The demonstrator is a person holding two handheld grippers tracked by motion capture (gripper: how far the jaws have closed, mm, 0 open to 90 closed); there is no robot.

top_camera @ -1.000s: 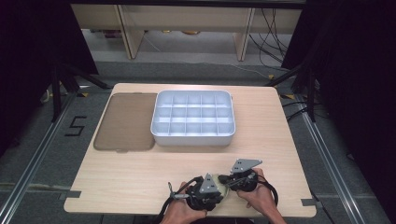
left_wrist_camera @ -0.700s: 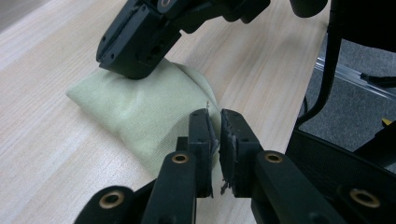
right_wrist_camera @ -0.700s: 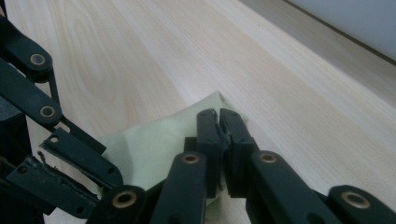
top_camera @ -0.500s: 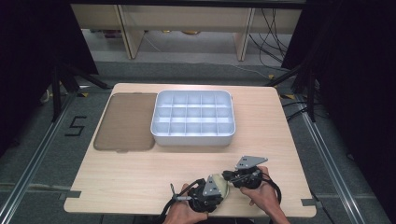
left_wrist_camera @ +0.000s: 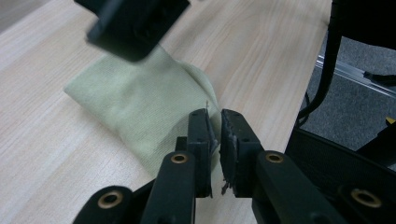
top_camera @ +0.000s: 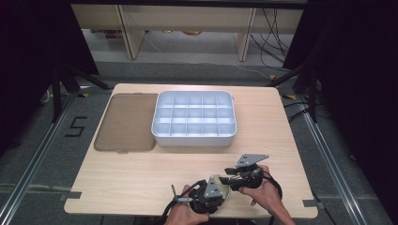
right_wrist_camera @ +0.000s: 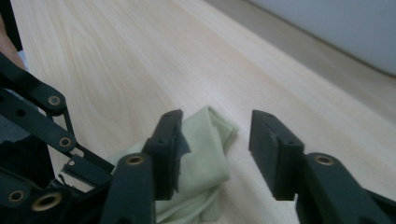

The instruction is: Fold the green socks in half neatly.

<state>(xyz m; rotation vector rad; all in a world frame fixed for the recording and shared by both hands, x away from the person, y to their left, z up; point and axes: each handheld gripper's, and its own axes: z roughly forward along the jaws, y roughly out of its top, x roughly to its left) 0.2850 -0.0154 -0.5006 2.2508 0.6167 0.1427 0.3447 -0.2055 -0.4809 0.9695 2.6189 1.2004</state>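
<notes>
A pale green folded cloth (left_wrist_camera: 140, 102) lies on the wooden table near its front edge, under both hands (top_camera: 225, 192). My left gripper (left_wrist_camera: 215, 116) is shut on the cloth's near edge, with fabric pinched between its pads. My right gripper (right_wrist_camera: 215, 126) has just been opening. Its jaws now stand apart above the cloth (right_wrist_camera: 205, 154), and the pads do not press on it. In the high view the left gripper (top_camera: 219, 196) and the right gripper (top_camera: 229, 180) sit close together at the front of the table. One right jaw (left_wrist_camera: 133, 23) hangs over the cloth's far end.
A white tray (top_camera: 193, 138) divided into several compartments stands at the middle of the table. A flat brown lid (top_camera: 126, 122) lies to its left. The table's front edge is just below the hands, and black cables trail off it.
The right gripper has drawn slightly up and away from the left one. The left hand and the cloth have stayed in place.
</notes>
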